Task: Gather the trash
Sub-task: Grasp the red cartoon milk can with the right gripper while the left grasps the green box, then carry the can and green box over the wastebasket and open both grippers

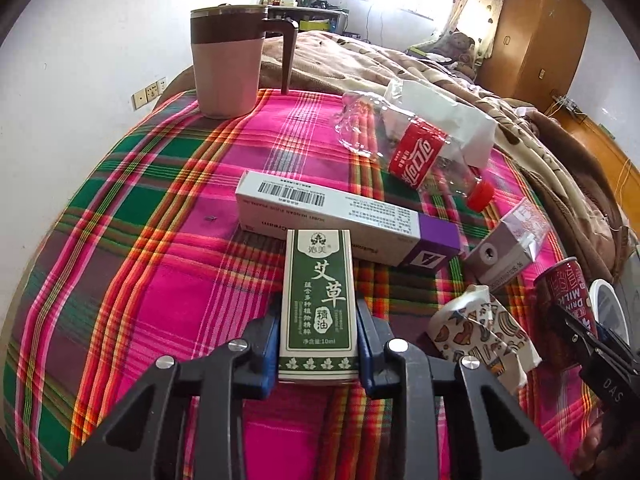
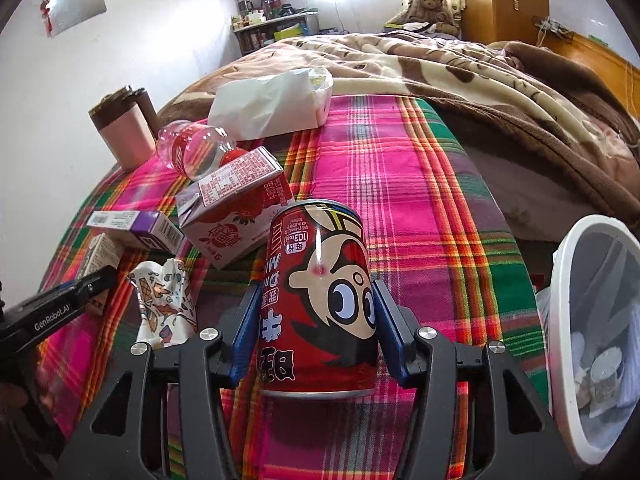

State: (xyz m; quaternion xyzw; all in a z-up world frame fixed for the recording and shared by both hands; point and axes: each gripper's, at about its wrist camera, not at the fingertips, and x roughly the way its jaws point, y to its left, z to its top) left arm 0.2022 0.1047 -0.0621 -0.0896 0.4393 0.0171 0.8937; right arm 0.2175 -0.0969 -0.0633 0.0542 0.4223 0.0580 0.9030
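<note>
A small green and white oil box (image 1: 318,304) stands upright on the plaid cloth, and my left gripper (image 1: 319,314) is shut on its lower half. A red milk drink can (image 2: 320,292) with a cartoon face sits between the blue pads of my right gripper (image 2: 318,320), which press on both its sides. The same can (image 1: 564,292) shows at the right edge of the left wrist view. More trash lies beyond: a long white and purple box (image 1: 344,216), an empty cola bottle (image 1: 416,152), a milk carton (image 2: 232,208) and a crumpled printed wrapper (image 2: 164,304).
A white bin (image 2: 562,280) with a liner and some trash inside stands at the right, beside the bed. A pink and brown mug (image 1: 226,64) stands at the far left of the cloth. A white paper bag (image 2: 268,108) lies behind the bottle. Rumpled brown blankets (image 2: 480,80) cover the bed beyond.
</note>
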